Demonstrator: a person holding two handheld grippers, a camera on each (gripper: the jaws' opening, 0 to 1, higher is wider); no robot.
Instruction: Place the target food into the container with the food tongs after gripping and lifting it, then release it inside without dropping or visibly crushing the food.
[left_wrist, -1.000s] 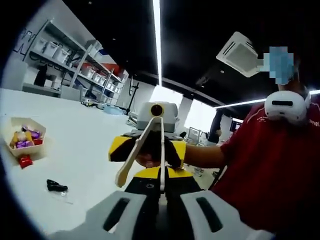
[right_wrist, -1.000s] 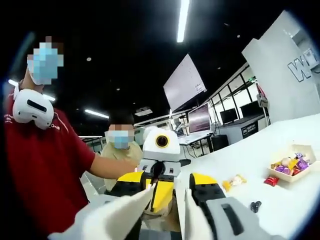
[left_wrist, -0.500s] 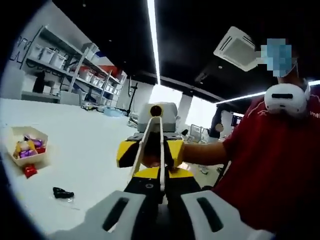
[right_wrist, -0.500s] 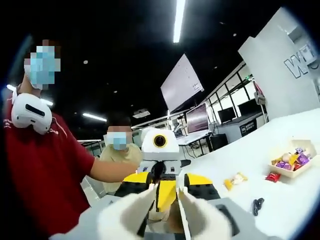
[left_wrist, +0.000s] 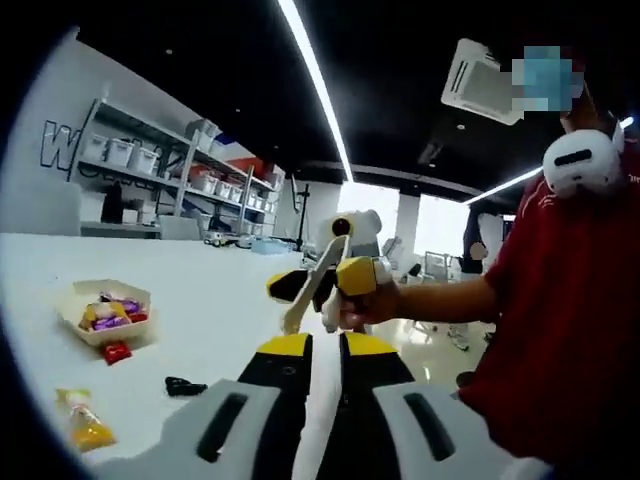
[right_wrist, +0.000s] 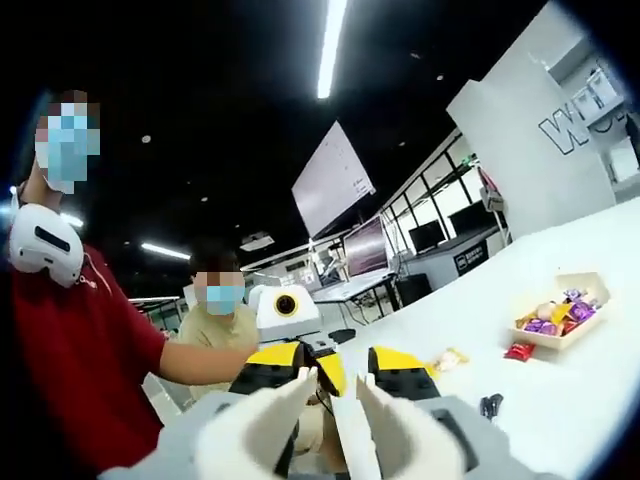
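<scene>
On the white worktop (left_wrist: 200, 300), near its far edge: cardboard tray of purple and yellow wrapped candies (left_wrist: 105, 312), red packet (left_wrist: 116, 352) beside it. Cream plastic food tongs (right_wrist: 300, 425) pinched narrow in right gripper (left_wrist: 322, 292); left gripper (left_wrist: 318, 440) jaws apart, holding nothing. Wall lettering starts "W".

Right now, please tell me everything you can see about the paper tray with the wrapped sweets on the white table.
The paper tray is a shallow, angular container of pale cream card, open at the top. It stands flat on the white table and holds a small heap of wrapped sweets, mostly purple, with some yellow and red. A red packet lies on the table just outside it, close by its near side. In the right gripper view the tray sits far right. No gripper touches it.
</scene>
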